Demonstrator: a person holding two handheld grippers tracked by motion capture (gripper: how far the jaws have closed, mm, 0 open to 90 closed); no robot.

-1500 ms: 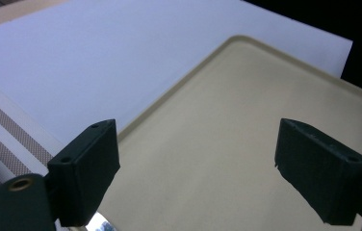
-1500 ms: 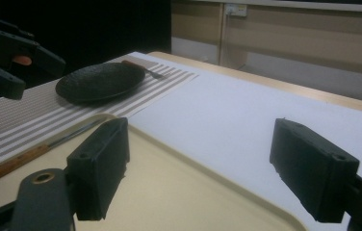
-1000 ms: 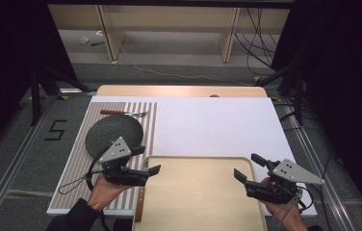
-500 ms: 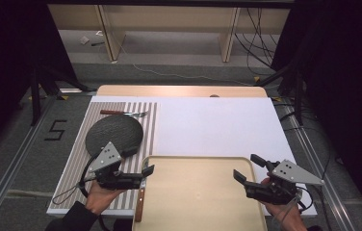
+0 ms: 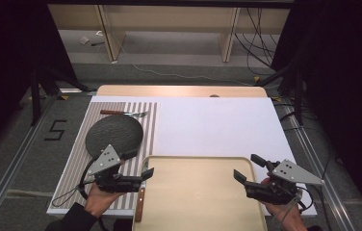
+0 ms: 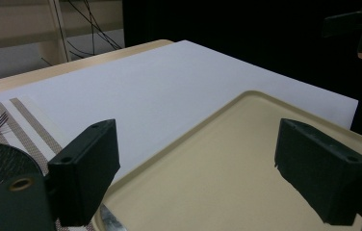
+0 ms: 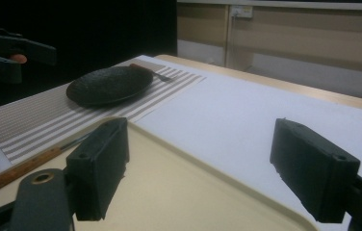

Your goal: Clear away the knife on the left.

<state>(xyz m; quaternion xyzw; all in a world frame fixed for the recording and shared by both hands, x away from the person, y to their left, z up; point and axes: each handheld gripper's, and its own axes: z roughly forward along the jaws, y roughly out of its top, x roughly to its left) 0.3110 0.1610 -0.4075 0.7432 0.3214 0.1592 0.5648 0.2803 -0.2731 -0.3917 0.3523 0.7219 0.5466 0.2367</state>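
A beige tray (image 5: 198,192) lies at the near edge of the table, between my two grippers. My left gripper (image 5: 139,163) hovers at the tray's left rim, open and holding nothing. In the left gripper view its jaws (image 6: 196,144) stand wide apart over the tray (image 6: 227,183). At the tray's right rim my right gripper (image 5: 247,167) is open too. The right gripper view has its jaws (image 7: 200,139) spread above the tray (image 7: 179,192). A wooden-handled knife (image 5: 139,204) lies along the tray's left side, partly under the rim.
A dark round plate (image 5: 114,136) sits on a striped placemat (image 5: 73,168) at the left, with a wooden-handled fork (image 5: 123,113) beyond it. A white sheet (image 5: 213,125) covers the middle and right of the table. Cables and wooden shelf legs stand behind.
My left gripper has drifted slightly toward the near edge, staying open. The right gripper has not moved.
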